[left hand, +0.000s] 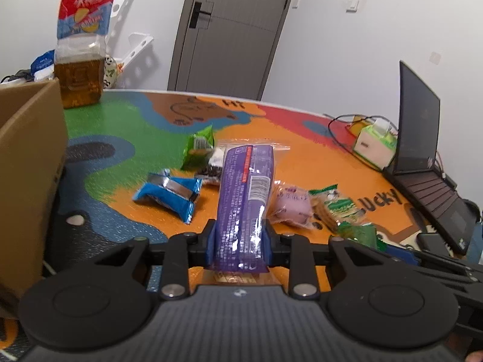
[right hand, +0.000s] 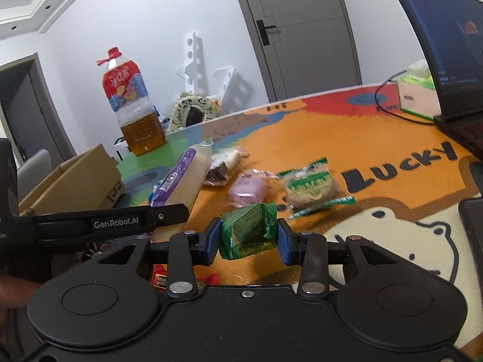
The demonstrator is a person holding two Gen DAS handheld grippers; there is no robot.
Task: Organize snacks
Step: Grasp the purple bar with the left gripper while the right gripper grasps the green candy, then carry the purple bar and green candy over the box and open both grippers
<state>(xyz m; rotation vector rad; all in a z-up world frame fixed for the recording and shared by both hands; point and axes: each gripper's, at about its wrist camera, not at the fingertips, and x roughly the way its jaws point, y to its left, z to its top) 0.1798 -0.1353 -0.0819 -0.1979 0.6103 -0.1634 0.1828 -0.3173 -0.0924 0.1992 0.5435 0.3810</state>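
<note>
Now left tongs tight on glossy purple packet, right tongs on crinkly green pouch.

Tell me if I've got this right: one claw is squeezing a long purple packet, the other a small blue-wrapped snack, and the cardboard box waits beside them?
Nearly. The right gripper holds a small green-wrapped snack, not a blue one, as the right wrist view shows. The blue packet lies loose on the table. The left gripper does squeeze the long purple packet, and the cardboard box stands alongside.
</note>
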